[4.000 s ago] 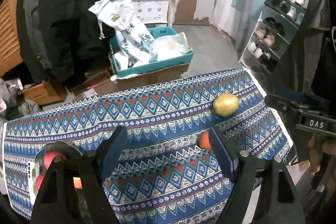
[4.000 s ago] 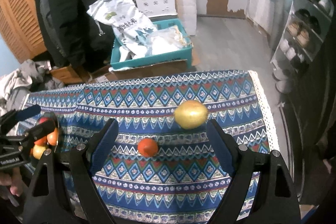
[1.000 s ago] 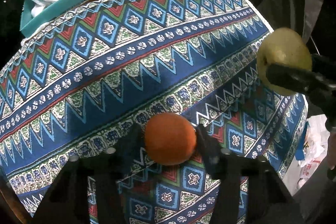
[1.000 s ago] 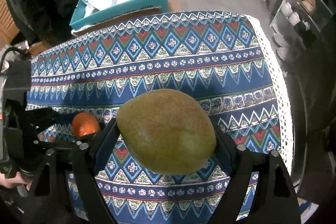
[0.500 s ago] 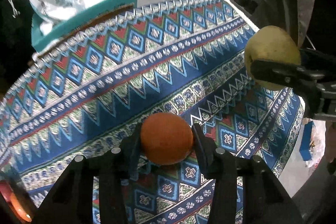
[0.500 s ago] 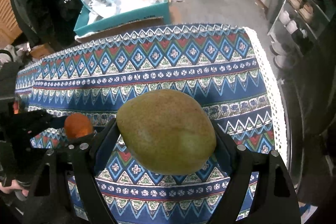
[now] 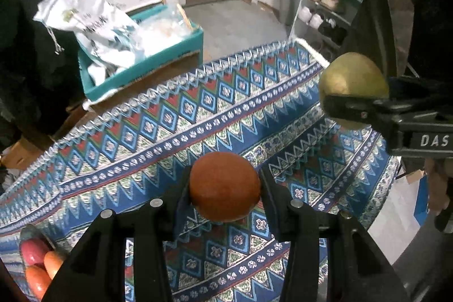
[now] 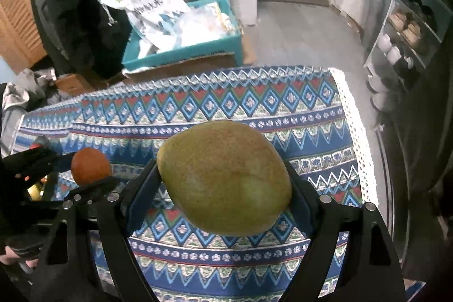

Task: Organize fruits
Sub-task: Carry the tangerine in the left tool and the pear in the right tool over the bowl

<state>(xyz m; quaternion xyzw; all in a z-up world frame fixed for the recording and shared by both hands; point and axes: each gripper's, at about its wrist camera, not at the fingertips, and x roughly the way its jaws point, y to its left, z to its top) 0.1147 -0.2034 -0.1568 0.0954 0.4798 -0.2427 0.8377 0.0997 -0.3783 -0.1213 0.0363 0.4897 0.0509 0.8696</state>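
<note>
My left gripper (image 7: 225,188) is shut on a small orange (image 7: 224,186) and holds it above the patterned tablecloth (image 7: 147,132). The right gripper (image 8: 223,183) is shut on a large yellow-green mango (image 8: 225,177), also lifted off the cloth. From the left wrist view the mango (image 7: 352,81) and the right gripper's fingers (image 7: 351,105) show at the right. From the right wrist view the orange (image 8: 90,164) and the left gripper's fingers (image 8: 93,186) show at the left. A bowl (image 7: 27,231) with a red fruit (image 7: 31,249) and orange fruits (image 7: 42,271) sits at the cloth's lower left.
Beyond the table's far edge stands a teal crate (image 8: 184,47) with white bags (image 8: 141,2) on a cardboard box. A shoe rack (image 8: 407,33) lines the right wall. A dark coat (image 8: 70,4) hangs at the left. A person's hand (image 7: 437,188) grips the right tool.
Both grippers have risen with their fruits, so the cloth looks farther away and more of the room shows. The fruit bowl has come into the left wrist view.
</note>
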